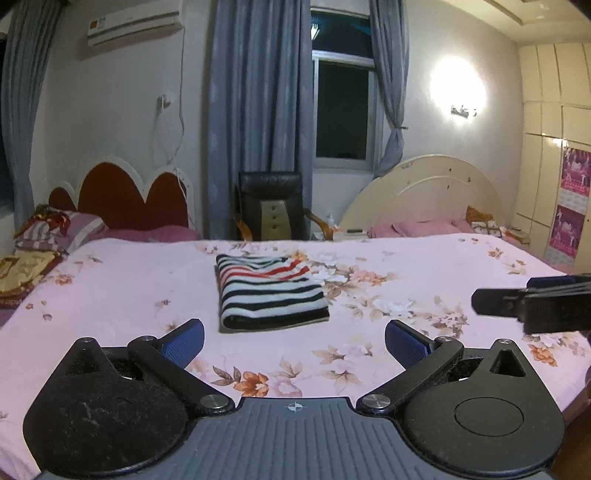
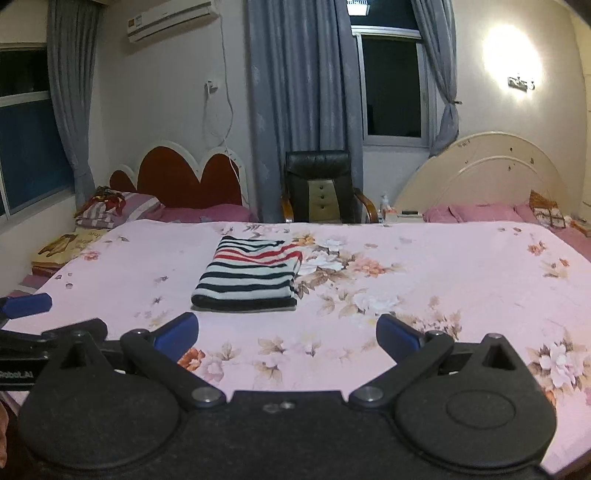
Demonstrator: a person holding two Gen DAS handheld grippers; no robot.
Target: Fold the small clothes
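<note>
Hovering low over the near edge of the bed, both claws were empty with fingers spread wide apart. Left claw [image 1: 294, 341]: blue pads [image 1: 186, 341] well separated, nothing between them. Right claw [image 2: 287, 334]: same, pads parted, nothing gripped.

Task item: a striped shirt [image 1: 269, 291], black-and-white bands with a few red ones toward its far end, lay already folded into a compact rectangle on the floral bedsheet [image 1: 369, 332]. From the left claw it sat straight ahead, just left of the centreline, near but not touching. From the right claw the same shirt [image 2: 249, 275] sat ahead and to the left. Judgement: left claw was the better aligned and probably the nearer. Long axis of the rectangle ran roughly away from the claws, thick folded edge facing them. The fold looked finished; any coming move would likely be a tidy or a retreat.

Bed: pink sheet, flower print, flat, few wrinkles around the shirt.

Room beyond: black office chair [image 1: 271, 206] at the far bed edge, grey curtains [image 1: 255, 110] beside a dark window [image 1: 341, 110], a red scalloped headboard [image 1: 125, 192] left, a cream arched headboard [image 1: 432, 192] right, air conditioner [image 1: 135, 24] high on the wall, wall lamp [image 1: 461, 109] lit.
</note>
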